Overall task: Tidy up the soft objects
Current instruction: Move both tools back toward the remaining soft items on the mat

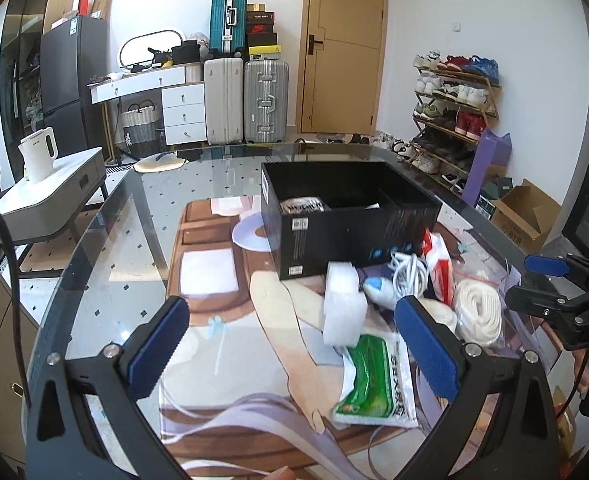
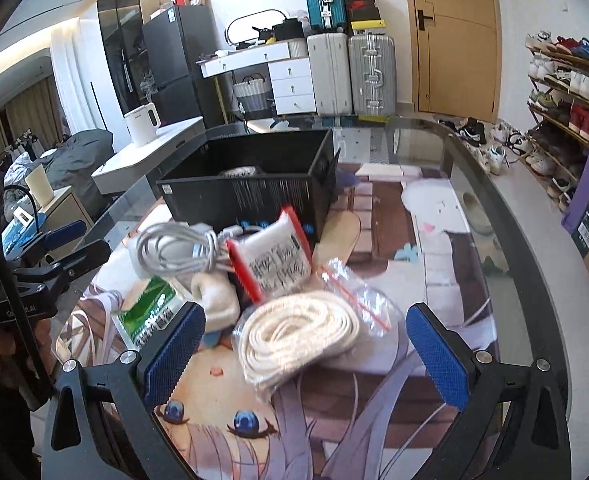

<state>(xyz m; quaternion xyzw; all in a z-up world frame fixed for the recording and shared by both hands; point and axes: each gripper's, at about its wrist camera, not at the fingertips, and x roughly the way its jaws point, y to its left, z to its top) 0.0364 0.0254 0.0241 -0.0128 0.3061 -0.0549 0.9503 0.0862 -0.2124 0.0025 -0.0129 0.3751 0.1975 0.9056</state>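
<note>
An open black box [image 1: 346, 216] [image 2: 250, 184] stands on the printed mat, with a pale item inside. In front of it lies a pile: a white sponge block [image 1: 344, 304], a white cable coil [image 1: 408, 272] [image 2: 178, 248], a red-edged white packet [image 1: 440, 264] [image 2: 274, 260], a coiled white rope in a clear bag [image 1: 478, 312] [image 2: 298, 332], a green packet [image 1: 374, 380] [image 2: 150, 312]. My left gripper [image 1: 294, 344] is open and empty, left of the pile. My right gripper [image 2: 306, 352] is open, its fingers on either side of the rope coil.
The round glass table [image 1: 106, 264] carries the printed mat [image 1: 230, 360]. A side table with a white kettle [image 1: 38, 152] stands to the left. Suitcases, a door and a shoe rack [image 1: 450, 108] are behind. Cardboard boxes [image 1: 522, 216] sit on the floor at right.
</note>
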